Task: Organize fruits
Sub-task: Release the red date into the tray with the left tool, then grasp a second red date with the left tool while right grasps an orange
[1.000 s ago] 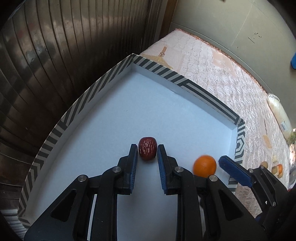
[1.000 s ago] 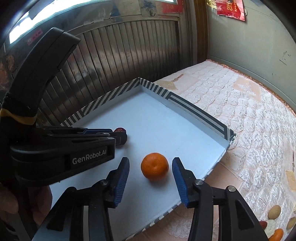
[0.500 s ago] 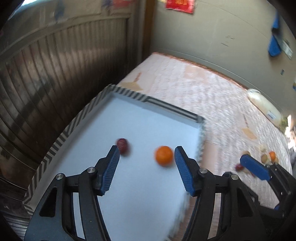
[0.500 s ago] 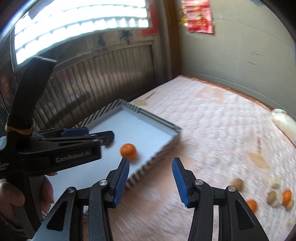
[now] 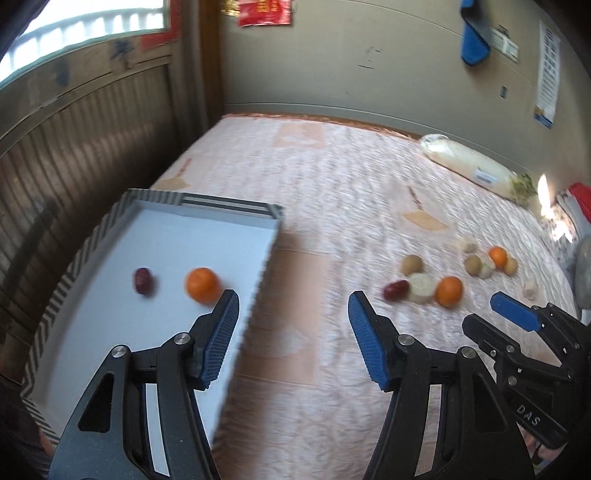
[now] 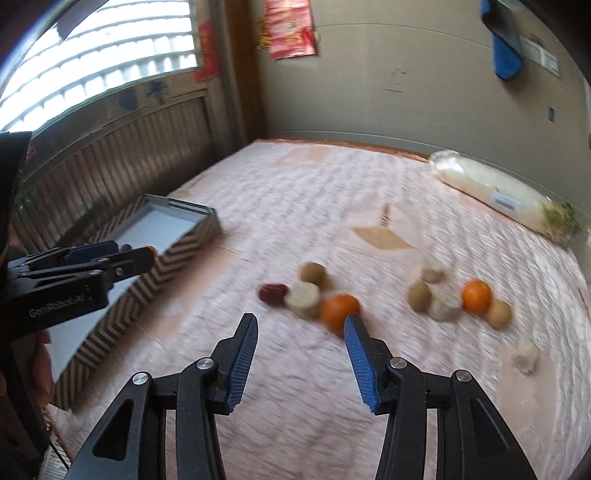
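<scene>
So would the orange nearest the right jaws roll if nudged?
Probably: the orange looks round and sits on a soft quilted bedspread, though that may damp rolling. It touches a pale cut piece, which could block it leftward. Its skin looks firm enough to grip.

Home, bedroom-like room. Pink quilted mattress point(image 5: 351, 206) fills floor of scene, serving as work surface. Dark ribbed wooden panelling point(image 5: 74, 147) along left, bright slatted window point(image 6: 99, 55) above it. Red paper decoration point(image 6: 291, 27) hung far on wall by wooden door post. Plain scuffed beige wall point(image 5: 369, 66) at far side, blue cloth point(image 5: 474, 40) hanging on it, far right, beside printed notice point(image 5: 546, 88). Long wrapped white radish point(image 6: 495, 195) lying at far right mattress edge. Domestic clutter, daylight only.
</scene>
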Tool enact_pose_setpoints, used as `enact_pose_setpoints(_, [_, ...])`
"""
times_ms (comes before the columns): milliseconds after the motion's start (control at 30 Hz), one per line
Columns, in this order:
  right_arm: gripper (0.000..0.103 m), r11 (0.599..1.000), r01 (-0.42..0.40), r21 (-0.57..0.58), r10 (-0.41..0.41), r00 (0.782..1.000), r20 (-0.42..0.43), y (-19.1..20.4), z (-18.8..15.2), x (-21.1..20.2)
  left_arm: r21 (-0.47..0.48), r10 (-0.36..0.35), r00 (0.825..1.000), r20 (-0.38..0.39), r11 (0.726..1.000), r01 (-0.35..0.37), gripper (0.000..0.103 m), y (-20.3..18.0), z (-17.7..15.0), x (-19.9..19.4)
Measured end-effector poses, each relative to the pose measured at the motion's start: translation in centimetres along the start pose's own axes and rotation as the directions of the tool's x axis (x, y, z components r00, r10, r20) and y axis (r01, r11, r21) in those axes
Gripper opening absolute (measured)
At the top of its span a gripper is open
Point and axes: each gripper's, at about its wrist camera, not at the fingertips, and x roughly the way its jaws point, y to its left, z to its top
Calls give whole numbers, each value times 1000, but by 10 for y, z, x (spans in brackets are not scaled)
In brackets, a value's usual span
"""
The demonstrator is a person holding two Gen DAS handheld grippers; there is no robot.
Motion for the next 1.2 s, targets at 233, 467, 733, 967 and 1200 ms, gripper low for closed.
enact_pose_setpoints(233, [47, 997, 33, 68, -31, 999, -19, -37, -14, -4, 39, -32, 999, -38, 999, 34, 62, -22, -5, 16])
enact_pose_setpoints(467, [47, 998, 3, 60, -1, 999, -36, -40, -7, 21, 61, -38, 997, -71, 997, 42, 62, -32, -8, 30])
enact_pose_setpoints(733, [47, 1000, -22, 3, 22, 997, -73, -38, 6, 54, 89, -66, 992, -104, 993, 75, 62, -40, -6, 44])
enact_pose_setpoints(967, [31, 998, -55, 3, 55, 995, -81, -42, 6, 56, 146, -104, 986, -128, 982, 122, 62, -56, -1, 60])
enact_pose_setpoints(1200, [31, 997, -57, 43, 60, 996, -72, -56, 4, 50, 252, -142, 974, -177, 950, 184, 62, -75, 2, 75])
